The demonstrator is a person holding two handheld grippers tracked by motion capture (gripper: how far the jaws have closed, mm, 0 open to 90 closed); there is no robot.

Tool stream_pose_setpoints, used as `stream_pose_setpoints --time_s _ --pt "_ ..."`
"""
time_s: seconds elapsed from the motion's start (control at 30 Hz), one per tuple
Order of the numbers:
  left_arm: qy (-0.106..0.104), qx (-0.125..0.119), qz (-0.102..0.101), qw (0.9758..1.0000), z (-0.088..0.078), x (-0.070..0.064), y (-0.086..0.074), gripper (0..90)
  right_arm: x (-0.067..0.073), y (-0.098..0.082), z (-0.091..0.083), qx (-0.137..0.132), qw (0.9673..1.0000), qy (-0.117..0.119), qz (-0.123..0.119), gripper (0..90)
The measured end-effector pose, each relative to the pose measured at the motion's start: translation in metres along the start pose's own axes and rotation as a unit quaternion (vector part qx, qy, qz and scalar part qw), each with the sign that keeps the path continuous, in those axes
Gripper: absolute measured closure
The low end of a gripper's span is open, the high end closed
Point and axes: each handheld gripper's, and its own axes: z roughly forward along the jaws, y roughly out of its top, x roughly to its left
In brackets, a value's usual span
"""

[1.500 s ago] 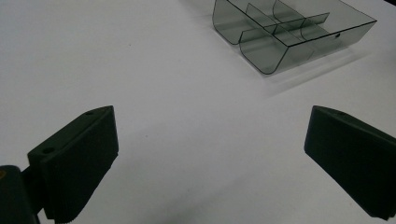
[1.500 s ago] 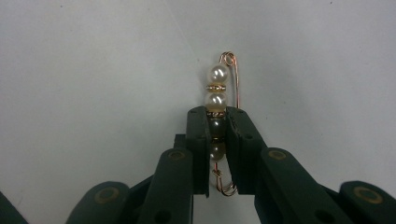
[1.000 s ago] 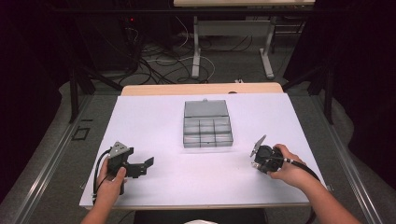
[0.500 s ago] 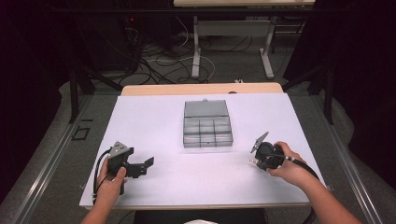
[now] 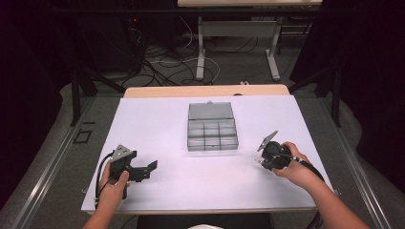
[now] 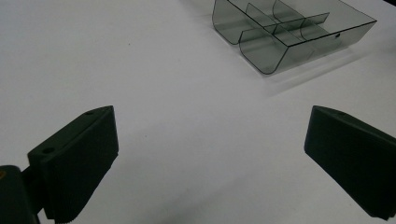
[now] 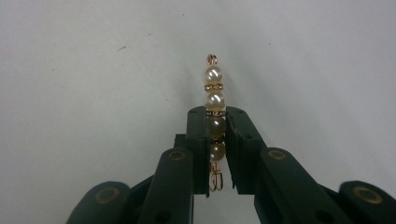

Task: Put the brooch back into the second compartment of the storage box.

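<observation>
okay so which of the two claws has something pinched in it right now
The right claw, at the right of the table: its jaws are shut on a pearl bead string. The left claw stands wide open over bare white table, holding nothing.

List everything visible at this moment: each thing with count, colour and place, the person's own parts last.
Compartment box: one, clear grey plastic, lid open, table centre.
Pearl bead strand: one, cream pearls with gold spacers, clamped in the right gripper.
Table: one, white top.
Desk frame: one, grey legs, behind the table, cables beneath.
Left gripper: one, black, jaws wide open over bare table.
Right gripper: one, black, shut on the strand.
Hands: two, at the near edge.
</observation>
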Motion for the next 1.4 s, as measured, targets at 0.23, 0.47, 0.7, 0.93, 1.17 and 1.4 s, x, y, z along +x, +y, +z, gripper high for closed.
stream_pose_setpoints --time_s 0.23,0.47,0.7,0.93,1.17,1.4 --pt "0.0 0.0 0.0 1.0 0.0 0.0 0.0 2.8 -0.006 0.005 -0.002 -0.015 0.9997 0.021 -0.004 80.9" --pt "0.0 0.0 0.0 1.0 0.0 0.0 0.0 2.8 -0.006 0.011 -0.003 -0.024 0.9996 0.015 0.008 80.9" --pt "0.0 0.0 0.0 1.0 0.0 0.0 0.0 2.8 -0.01 0.018 -0.002 -0.037 0.9988 0.015 0.029 81.0" --pt "0.002 -0.002 0.0 1.0 0.0 0.0 0.0 2.8 -0.016 0.025 -0.002 -0.053 0.9973 0.016 0.048 81.0" --pt "0.002 -0.003 0.0 1.0 0.0 0.0 0.0 2.8 -0.018 0.033 -0.002 -0.068 0.9961 0.008 0.057 81.0" --pt "0.001 -0.003 0.001 1.0 0.0 0.0 0.0 2.9 -0.023 0.041 -0.005 -0.085 0.9938 0.009 0.071 81.0"
